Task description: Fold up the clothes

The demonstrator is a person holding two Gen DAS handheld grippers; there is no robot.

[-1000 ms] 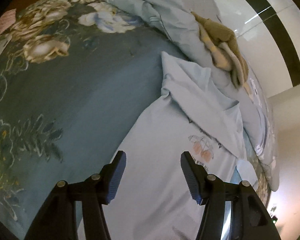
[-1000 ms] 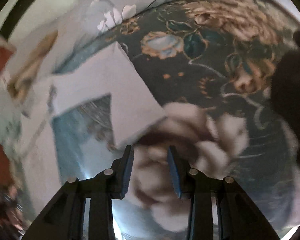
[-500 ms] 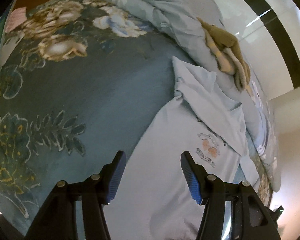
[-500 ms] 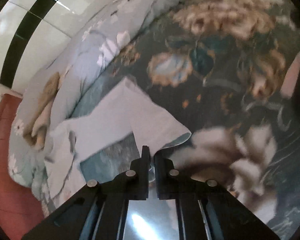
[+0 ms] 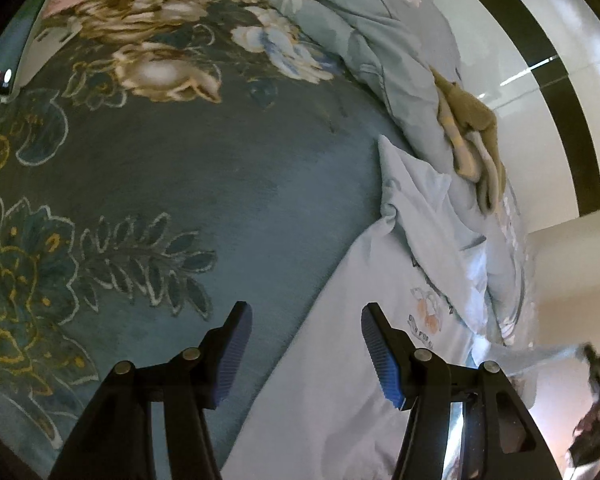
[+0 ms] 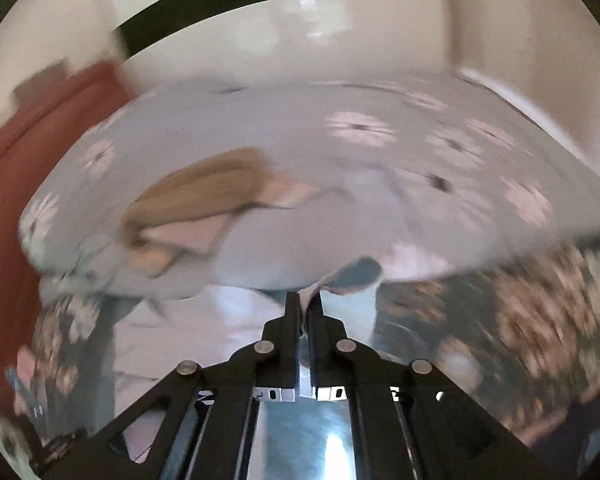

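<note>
With the pale blue T-shirt (image 5: 340, 380) spread on the floral bedspread (image 5: 180, 184), the right gripper (image 6: 304, 300) pinches its edge mid-fold while the left gripper (image 5: 306, 344) hovers apart, so next probably comes laying that edge across.

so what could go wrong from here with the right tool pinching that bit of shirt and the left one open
1. The right tool grips only a thin edge of the light blue t-shirt, so the fabric may slip out as it is carried.
2. The left tool is open above the shirt's edge and pins nothing, so the whole shirt could drag across the floral bedspread instead of folding.
3. The lifted part could land on the tan garment nearby.
</note>
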